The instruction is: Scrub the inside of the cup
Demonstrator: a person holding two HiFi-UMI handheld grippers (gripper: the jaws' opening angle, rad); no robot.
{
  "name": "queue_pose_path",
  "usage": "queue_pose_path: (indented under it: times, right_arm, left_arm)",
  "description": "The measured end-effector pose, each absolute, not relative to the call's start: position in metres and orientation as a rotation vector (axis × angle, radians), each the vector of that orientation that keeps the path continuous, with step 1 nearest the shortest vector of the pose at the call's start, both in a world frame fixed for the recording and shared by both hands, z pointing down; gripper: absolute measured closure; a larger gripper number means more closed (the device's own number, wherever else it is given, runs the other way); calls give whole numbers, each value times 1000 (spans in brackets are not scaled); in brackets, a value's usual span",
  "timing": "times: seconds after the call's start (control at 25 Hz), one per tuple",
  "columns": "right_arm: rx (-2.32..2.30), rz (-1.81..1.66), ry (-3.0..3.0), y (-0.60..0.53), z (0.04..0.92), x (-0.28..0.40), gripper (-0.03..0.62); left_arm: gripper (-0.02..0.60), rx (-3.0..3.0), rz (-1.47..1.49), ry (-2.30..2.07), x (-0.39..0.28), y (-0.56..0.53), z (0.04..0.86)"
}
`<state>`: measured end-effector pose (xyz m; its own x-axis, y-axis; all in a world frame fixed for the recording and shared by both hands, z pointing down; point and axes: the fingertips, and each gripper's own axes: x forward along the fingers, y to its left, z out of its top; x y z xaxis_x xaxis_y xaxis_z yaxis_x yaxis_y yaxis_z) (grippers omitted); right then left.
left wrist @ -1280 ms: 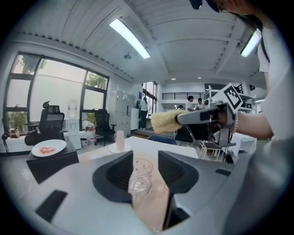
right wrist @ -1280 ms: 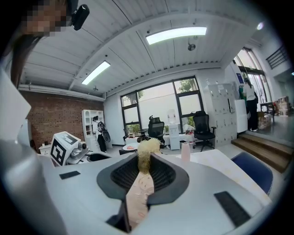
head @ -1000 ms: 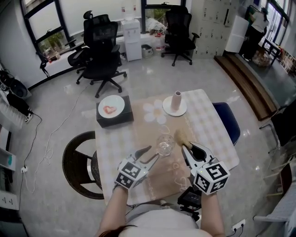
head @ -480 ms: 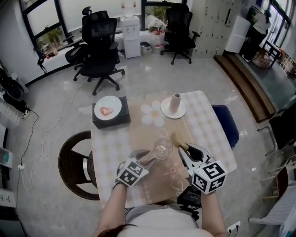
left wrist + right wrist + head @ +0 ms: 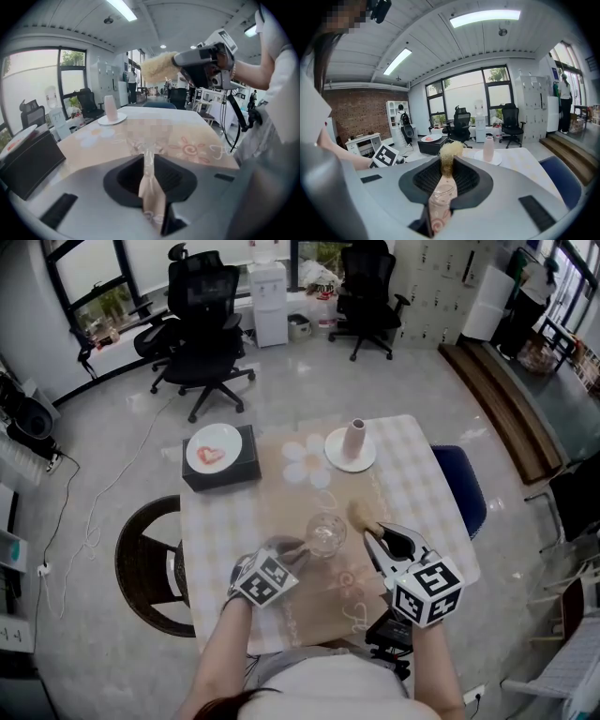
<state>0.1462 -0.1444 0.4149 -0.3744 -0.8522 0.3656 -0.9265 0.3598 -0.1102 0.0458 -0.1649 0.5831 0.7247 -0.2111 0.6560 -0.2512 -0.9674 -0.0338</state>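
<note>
Clamping the cup (image 5: 325,535) wall, left tongs (image 5: 298,547) just closed in, right tongs (image 5: 375,536) holding brush (image 5: 359,514) beside it

1. Glass cup (image 5: 147,157): nearly all of it is blurred over in the left gripper view, and only a strip of its wall shows.
2. Brush (image 5: 451,151): its handle is hidden between the right gripper's (image 5: 448,165) jaws, so only the fluffy yellow head shows.
3. Person (image 5: 319,688): cut off by the head view's bottom edge.
4. Plate (image 5: 213,448), on the black box (image 5: 230,472) at the tabletop's (image 5: 422,484) far left corner: the red mark on it is too small to tell.
5. Blue chair (image 5: 461,486) and round dark chair (image 5: 141,563): each is partly hidden under a tabletop edge.
</note>
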Motion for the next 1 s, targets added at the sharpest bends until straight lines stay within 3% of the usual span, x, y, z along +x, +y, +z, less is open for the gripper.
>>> queue_pose_path:
  times: [0.4, 1.0]
  right_arm:
    - [1455, 408, -2390, -143, 420, 136, 526]
    - [904, 563, -2331, -127, 456, 104, 526]
  left_arm:
    - [520, 2869, 1073, -319, 42, -153, 579]
    - [520, 2936, 1174, -321, 30, -133, 566]
